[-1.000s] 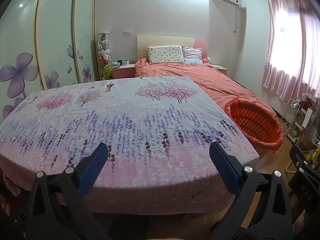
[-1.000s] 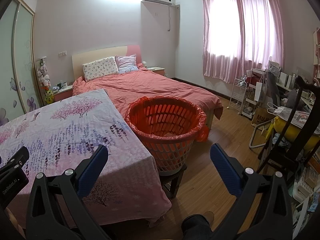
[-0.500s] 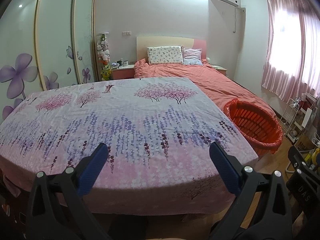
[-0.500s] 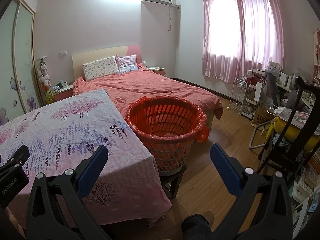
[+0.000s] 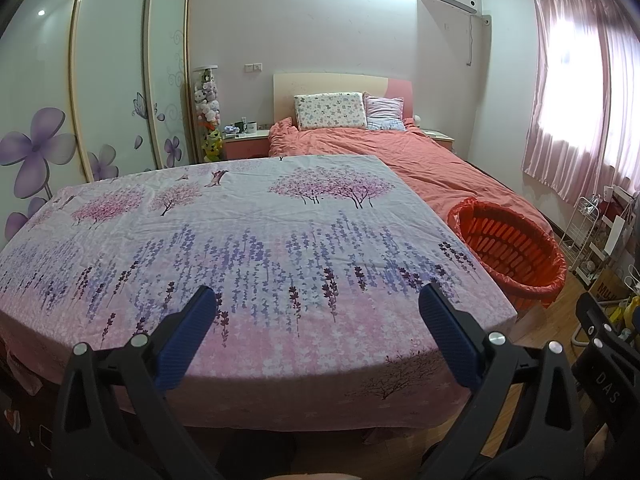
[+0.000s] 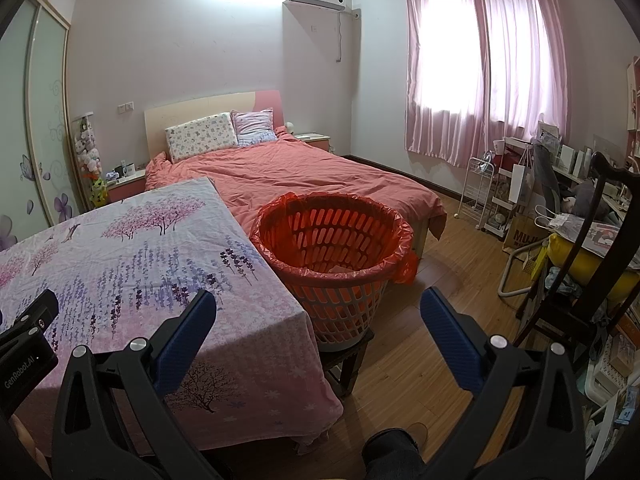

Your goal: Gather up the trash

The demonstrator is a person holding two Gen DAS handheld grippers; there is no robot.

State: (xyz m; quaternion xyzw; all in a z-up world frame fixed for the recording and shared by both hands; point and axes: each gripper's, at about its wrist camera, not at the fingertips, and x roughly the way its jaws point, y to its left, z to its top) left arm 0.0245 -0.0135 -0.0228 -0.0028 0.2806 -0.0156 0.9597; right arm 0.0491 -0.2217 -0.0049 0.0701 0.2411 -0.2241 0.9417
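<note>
1. Both the left gripper (image 5: pixel 316 312) and right gripper (image 6: pixel 318 316) hover with jaws spread, holding nothing
2. No trash shows on the worktop (image 5: pixel 248 240); the basket (image 6: pixel 332 236) stands beside it
3. Probably finished, or a search comes next

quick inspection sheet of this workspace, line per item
surface: floral tablecloth covers the table, no trash seen on it
job's things: orange basket with red liner, on a stool beside the table; something pale lies inside
clutter: loaded cart and bags by the window
grippers: left gripper open, empty; right gripper open, empty
cables: air conditioner cord on the wall
surroundings: bed, pink curtains, wardrobe
</note>
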